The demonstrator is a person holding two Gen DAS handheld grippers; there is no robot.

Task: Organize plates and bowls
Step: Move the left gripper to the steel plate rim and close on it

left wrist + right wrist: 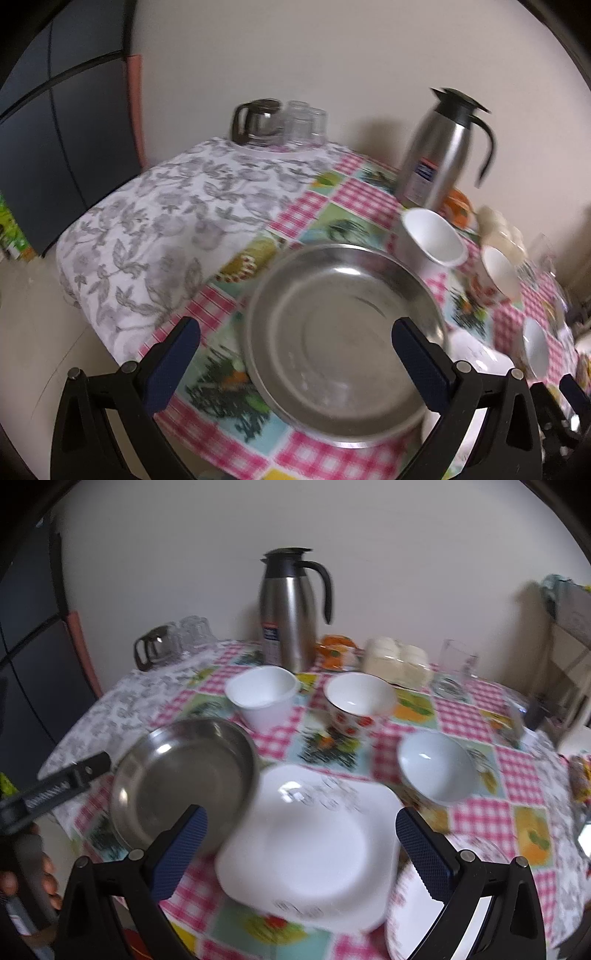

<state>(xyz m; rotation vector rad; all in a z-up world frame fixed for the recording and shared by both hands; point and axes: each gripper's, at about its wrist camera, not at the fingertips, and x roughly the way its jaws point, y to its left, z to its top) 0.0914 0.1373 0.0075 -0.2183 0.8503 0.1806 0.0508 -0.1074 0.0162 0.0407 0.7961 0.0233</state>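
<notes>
Left tongs (295, 332) wide over steel plate (343, 339) near tabletop (207, 302) edge — could nudge it off. Right tongs (301, 823) wide above white square plate (306, 849) — glossy, could slip, clipping blue bowl (436, 768).

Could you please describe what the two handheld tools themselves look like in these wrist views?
Both match. The left tool and the right tool each have two black, angular plastic arms with triangular cut-outs and silver pivot bolts. Each finger carries a dark blue pad with a fine ribbed texture. Seen from the right wrist view, the left tool's body shows a coiled metal spring.
</notes>
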